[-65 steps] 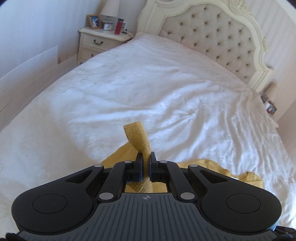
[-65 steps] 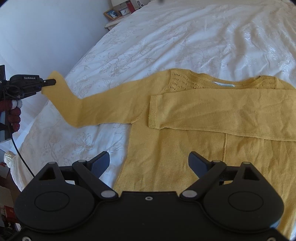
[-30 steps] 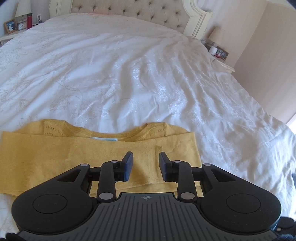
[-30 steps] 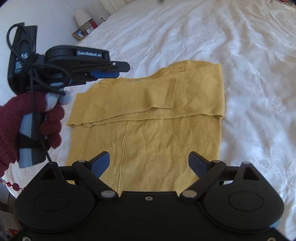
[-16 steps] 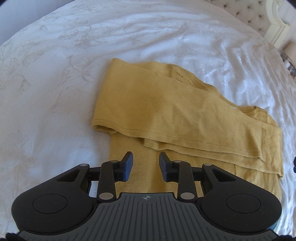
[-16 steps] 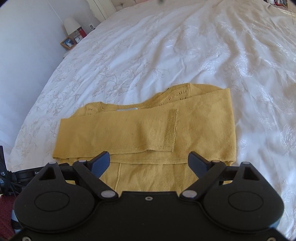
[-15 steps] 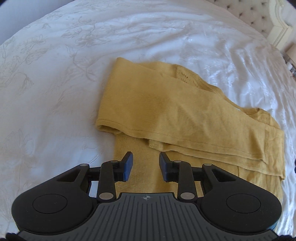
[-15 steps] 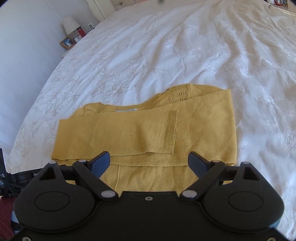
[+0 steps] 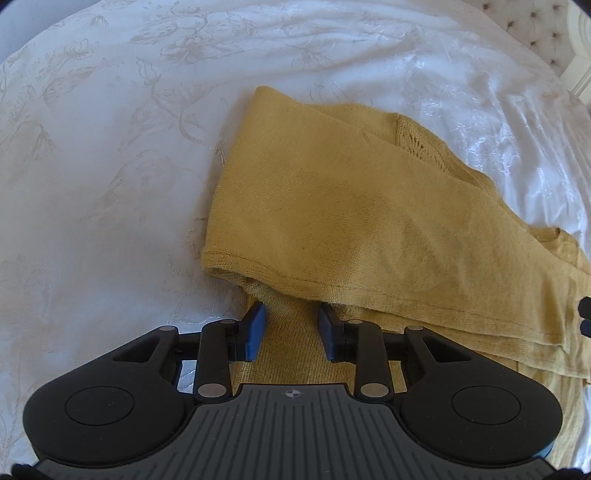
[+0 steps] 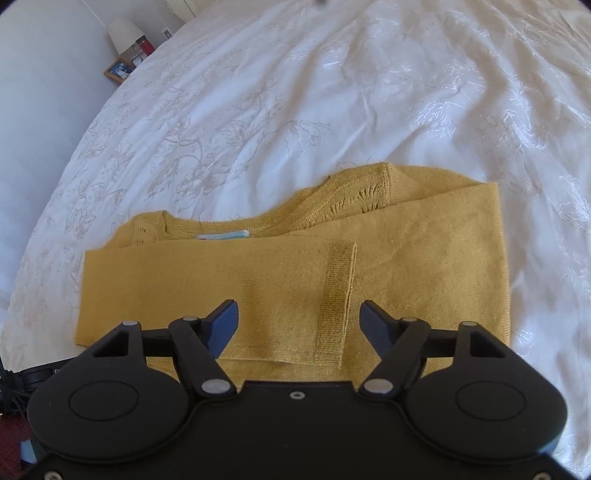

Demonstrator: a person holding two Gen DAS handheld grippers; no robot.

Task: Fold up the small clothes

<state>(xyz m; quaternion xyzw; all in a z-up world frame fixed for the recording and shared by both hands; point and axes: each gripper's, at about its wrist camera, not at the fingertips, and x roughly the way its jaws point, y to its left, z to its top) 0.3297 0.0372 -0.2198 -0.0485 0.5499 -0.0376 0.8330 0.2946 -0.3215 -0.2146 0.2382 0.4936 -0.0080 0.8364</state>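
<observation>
two sleeves lie folded across the chest of the yellow sweater [image 10: 280, 280], which lies flat on the white bedspread [image 10: 332, 92]. left tongs [image 9: 290, 326] sit partly apart, empty, low over the sweater body just below the folded sleeve [image 9: 332, 206]. right tongs [image 10: 299, 325] spread wide, empty, over the sleeve cuff [image 10: 338, 295]. lamp [image 10: 123, 31] and photo frame [image 10: 118, 70] sit beside the bed.

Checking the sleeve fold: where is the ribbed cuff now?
In the right wrist view, the ribbed cuff lies flat across the yellow sweater, just ahead of the open right gripper.
</observation>
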